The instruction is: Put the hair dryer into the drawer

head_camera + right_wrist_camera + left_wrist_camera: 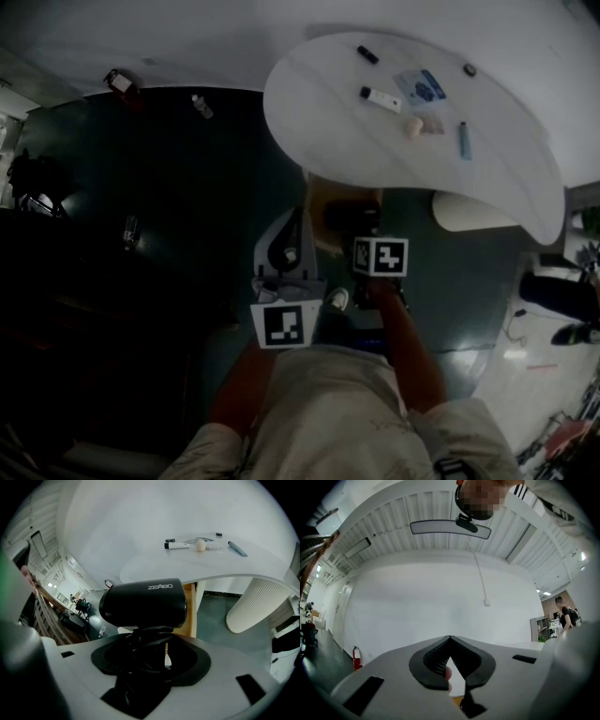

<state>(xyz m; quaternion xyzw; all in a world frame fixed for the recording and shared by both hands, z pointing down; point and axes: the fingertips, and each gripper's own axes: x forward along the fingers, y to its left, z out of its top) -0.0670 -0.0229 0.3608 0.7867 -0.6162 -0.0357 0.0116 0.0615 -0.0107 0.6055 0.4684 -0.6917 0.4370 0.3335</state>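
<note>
A black hair dryer (143, 604) with its cord wound round the handle fills the middle of the right gripper view. My right gripper (150, 641) is shut on that wrapped handle, jaws wide, and tilts steeply down. Just behind the dryer shows the wooden drawer (190, 613), under the table's edge. In the head view the dryer (349, 218) is a dark shape over the drawer's wood (323, 199). My left gripper (450, 641) points level at a white wall, its tips touching and nothing held. In the head view the left gripper (292, 225) is left of the drawer.
A white curved table (319, 103) carries a tube (380, 97), a pen (464, 141) and several small items. Its ribbed white pedestal (255, 604) stands right of the drawer. A bottle (202, 106) lies on the dark floor. A fire extinguisher (356, 657) stands by the wall.
</note>
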